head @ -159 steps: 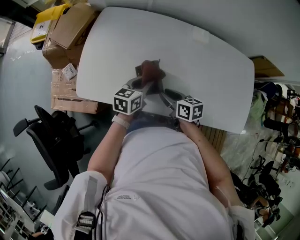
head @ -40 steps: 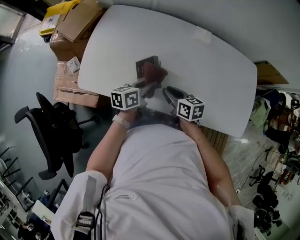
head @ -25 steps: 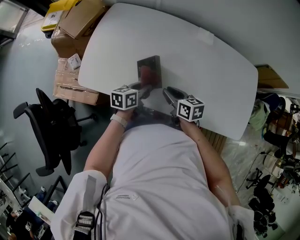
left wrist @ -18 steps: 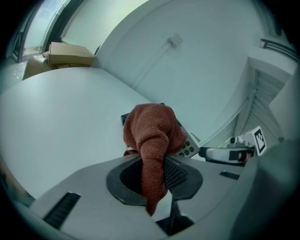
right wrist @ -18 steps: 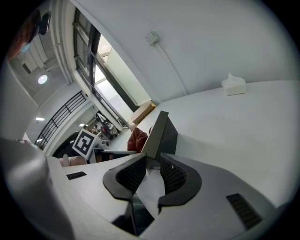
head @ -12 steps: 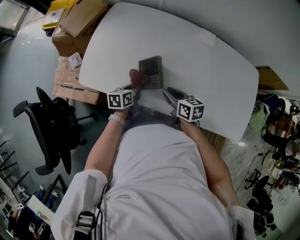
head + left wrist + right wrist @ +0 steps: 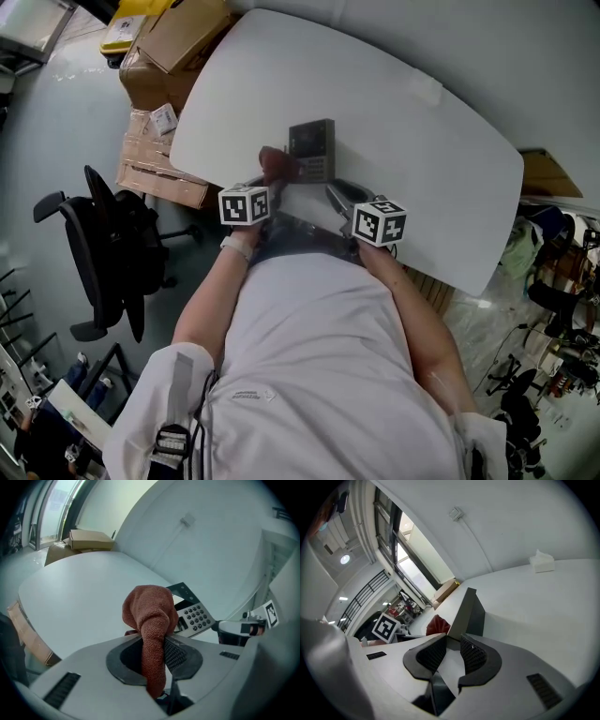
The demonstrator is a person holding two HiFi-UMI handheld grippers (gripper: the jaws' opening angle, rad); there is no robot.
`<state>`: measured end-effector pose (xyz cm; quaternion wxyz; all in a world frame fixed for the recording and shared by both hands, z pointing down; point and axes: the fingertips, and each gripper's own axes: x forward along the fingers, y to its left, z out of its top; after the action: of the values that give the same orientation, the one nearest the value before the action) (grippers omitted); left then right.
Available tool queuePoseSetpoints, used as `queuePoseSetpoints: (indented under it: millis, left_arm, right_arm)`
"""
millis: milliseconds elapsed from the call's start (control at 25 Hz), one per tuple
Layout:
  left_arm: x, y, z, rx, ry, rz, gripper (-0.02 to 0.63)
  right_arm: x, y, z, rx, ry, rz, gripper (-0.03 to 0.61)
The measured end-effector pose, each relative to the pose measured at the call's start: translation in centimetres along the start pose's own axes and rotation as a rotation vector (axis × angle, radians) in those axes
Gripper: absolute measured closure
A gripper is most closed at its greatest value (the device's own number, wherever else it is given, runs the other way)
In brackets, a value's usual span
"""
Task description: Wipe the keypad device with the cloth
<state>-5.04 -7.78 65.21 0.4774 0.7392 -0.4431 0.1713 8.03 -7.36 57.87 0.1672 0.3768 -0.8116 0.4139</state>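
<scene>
- The grey device point(image 7: 312, 150) is set keys-up on the table point(image 7: 441, 159).
- A bunched rust cloth point(image 7: 151, 616) is pinched in the left gripper point(image 7: 154, 644), just beside the device.
- The device's near edge is clamped by the right gripper point(image 7: 449, 641), with its jaws narrowly parted.

The right gripper point(image 7: 449, 641) clamps the near end of the keypad device point(image 7: 468, 613), seen edge-on over the white table point(image 7: 543, 602). The red cloth point(image 7: 438, 624) shows just left of it.

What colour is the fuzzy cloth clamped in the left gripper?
Rust red; the towelling cloth shows best in the left gripper view.
</scene>
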Motion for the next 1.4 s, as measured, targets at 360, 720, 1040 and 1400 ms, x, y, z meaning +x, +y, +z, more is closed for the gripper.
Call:
queuePoseSetpoints:
  millis: [360, 720, 1040, 1400]
  left_arm:
    - [-8.0, -2.3, -0.1, -0.012, -0.149, 0.028, 0.535]
    - [-18.4, -10.3, -4.0, 0.031, -0.411, 0.006, 0.535]
    - [-24.6, -14.2, -7.1, 0.116, -0.482, -0.054, 0.534]
    - [-32.7, -16.3, -8.6, 0.329, -0.548, -0.137, 0.534]
  right_arm:
    - [-0.3, 3.7, -0.9, 0.003, -0.015, 0.118, 0.480]
    - [-8.0, 9.6, -3.4, -0.063, -0.124, 0.281, 0.480]
    - [-13.0, 13.8, -6.3, -0.090, -0.178, 0.304, 0.480]
    - [-17.5, 22.5, -7.1, -0.259, -0.371, 0.251, 0.517]
